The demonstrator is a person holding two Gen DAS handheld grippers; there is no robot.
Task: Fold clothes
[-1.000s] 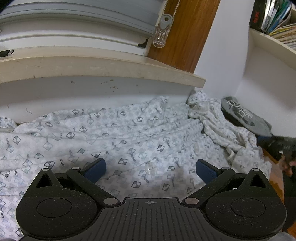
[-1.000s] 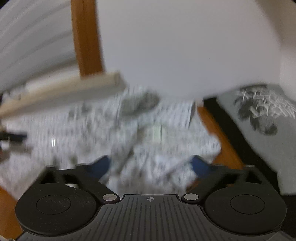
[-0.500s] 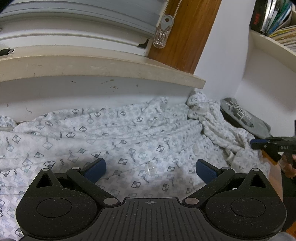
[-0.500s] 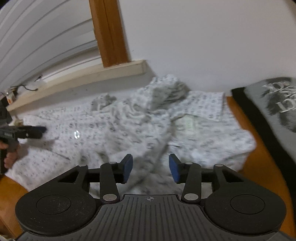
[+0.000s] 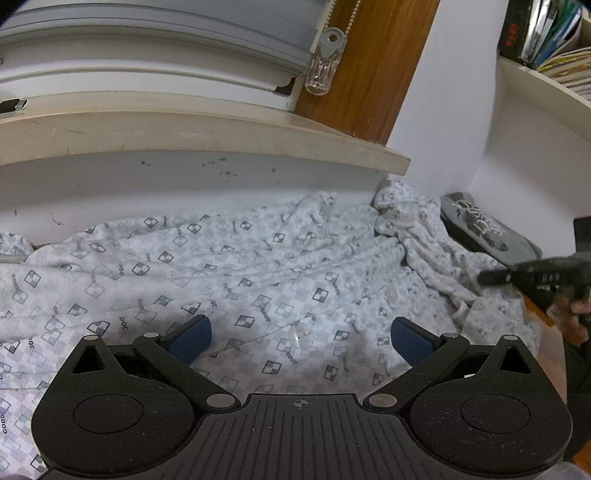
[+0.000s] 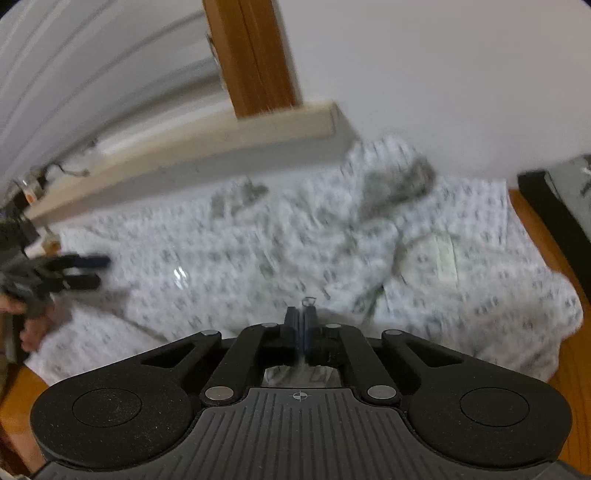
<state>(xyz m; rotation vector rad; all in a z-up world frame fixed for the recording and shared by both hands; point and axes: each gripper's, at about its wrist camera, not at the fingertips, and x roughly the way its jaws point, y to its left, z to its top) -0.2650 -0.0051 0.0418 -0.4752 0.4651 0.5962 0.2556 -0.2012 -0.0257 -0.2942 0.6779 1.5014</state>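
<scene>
The right gripper (image 6: 301,325) has swung across since the earlier frames, and its jaws have just been closing; they are now standing together, and whether cloth is pinched between them is unclear. The left gripper (image 5: 301,334) is hovering with its jaws wide apart, gripping nothing, over the patterned white garment (image 5: 240,269). That garment is lying crumpled across the wooden tabletop (image 6: 535,218), bunching against the wall at the far edge. A gray printed garment (image 5: 480,229) is lying at the far right corner. 1 shelf (image 5: 543,79) above is holding books (image 5: 543,29).

one white patterned shirt (image 5: 258,273), one grey printed shirt (image 5: 484,229) at the table's far right corner, two grippers, one window sill (image 5: 184,133), one row of books (image 5: 546,33).
</scene>
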